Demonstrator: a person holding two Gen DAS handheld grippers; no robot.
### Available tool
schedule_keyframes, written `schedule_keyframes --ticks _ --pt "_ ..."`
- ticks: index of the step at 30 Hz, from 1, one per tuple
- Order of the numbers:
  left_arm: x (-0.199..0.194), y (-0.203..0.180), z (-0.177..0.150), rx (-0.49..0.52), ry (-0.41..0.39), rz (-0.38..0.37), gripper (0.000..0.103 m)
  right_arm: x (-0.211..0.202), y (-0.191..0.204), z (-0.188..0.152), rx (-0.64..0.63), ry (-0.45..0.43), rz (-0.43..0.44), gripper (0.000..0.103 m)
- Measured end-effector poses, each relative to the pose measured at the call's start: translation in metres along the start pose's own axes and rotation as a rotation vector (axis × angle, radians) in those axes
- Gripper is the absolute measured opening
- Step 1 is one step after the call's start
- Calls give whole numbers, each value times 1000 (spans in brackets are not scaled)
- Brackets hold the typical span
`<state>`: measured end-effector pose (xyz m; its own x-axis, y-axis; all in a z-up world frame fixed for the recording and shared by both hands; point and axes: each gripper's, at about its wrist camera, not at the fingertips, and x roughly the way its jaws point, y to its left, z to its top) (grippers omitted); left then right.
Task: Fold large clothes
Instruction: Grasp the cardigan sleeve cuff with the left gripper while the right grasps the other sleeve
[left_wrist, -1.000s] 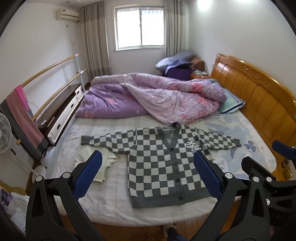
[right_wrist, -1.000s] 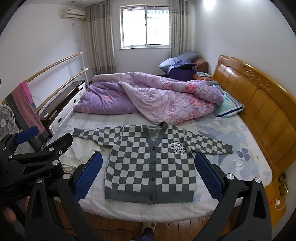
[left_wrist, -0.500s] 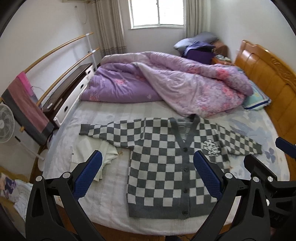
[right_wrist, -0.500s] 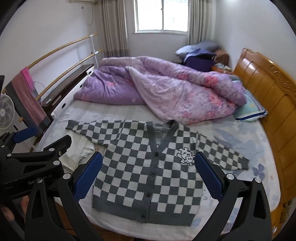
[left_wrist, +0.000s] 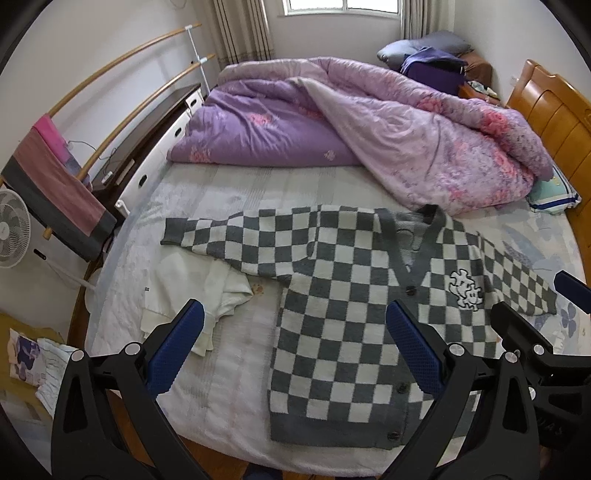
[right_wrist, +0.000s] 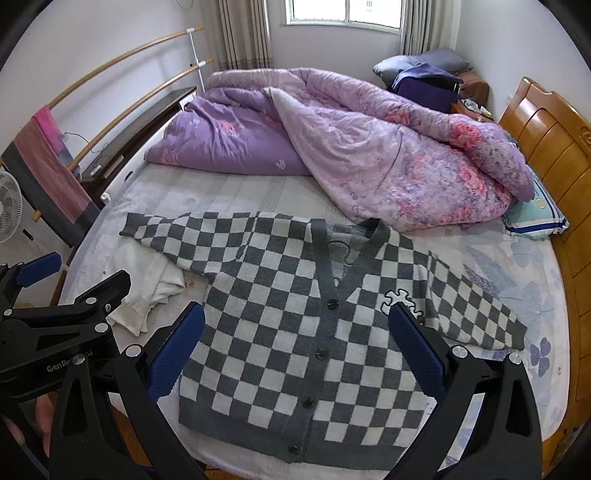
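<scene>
Knitwear is the job here: a grey-and-cream checkerboard knitted cardigan (right_wrist: 295, 325) with a V-neck, dark buttons down the front and a white jigsaw-shaped badge (right_wrist: 402, 299) on the chest lies face up, buttoned and spread flat on the near half of the pale sheeted bed (right_wrist: 236, 192), hem toward the bed's near edge and both sleeves stretched out sideways. It looks thick, soft and limp, probably fairly heavy for a garment and likely to stretch and sag where it is lifted, so a pinch through both layers at a firm edge should serve best: the ribbed cuff of a sleeve, a shoulder seam or a hem corner. The sleeve on the fan side drapes over a crumpled cream cloth (left_wrist: 221, 291), which could get dragged along. The left gripper (left_wrist: 291, 343) and the right gripper (right_wrist: 295, 345) hover above the hem end, each with its blue-padded jaws spread wide and holding nothing, neither touching the knit. Beyond the collar a rumpled purple floral quilt (right_wrist: 369, 147) is heaped, its edge just reaching the neckline, with an orange wooden headboard (right_wrist: 546, 147) on the right
</scene>
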<state>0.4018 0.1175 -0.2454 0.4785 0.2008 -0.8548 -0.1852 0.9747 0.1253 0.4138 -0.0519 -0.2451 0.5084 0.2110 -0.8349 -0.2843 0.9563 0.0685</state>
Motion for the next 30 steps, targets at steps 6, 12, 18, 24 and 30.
schedule_keyframes --ticks 6,12,18,24,30 --pt "59 33 25 11 45 -38 98 51 29 23 4 34 -41 96" --pt "135 91 48 -32 119 -77 98 124 71 49 25 73 -20 96" --pt "226 173 57 -130 208 -64 98 222 121 65 23 140 16 96" --pt "313 272 59 -306 252 -37 98 306 149 77 27 152 10 95" --pt "381 360 60 -550 217 -48 98 375 149 77 83 195 60 62"
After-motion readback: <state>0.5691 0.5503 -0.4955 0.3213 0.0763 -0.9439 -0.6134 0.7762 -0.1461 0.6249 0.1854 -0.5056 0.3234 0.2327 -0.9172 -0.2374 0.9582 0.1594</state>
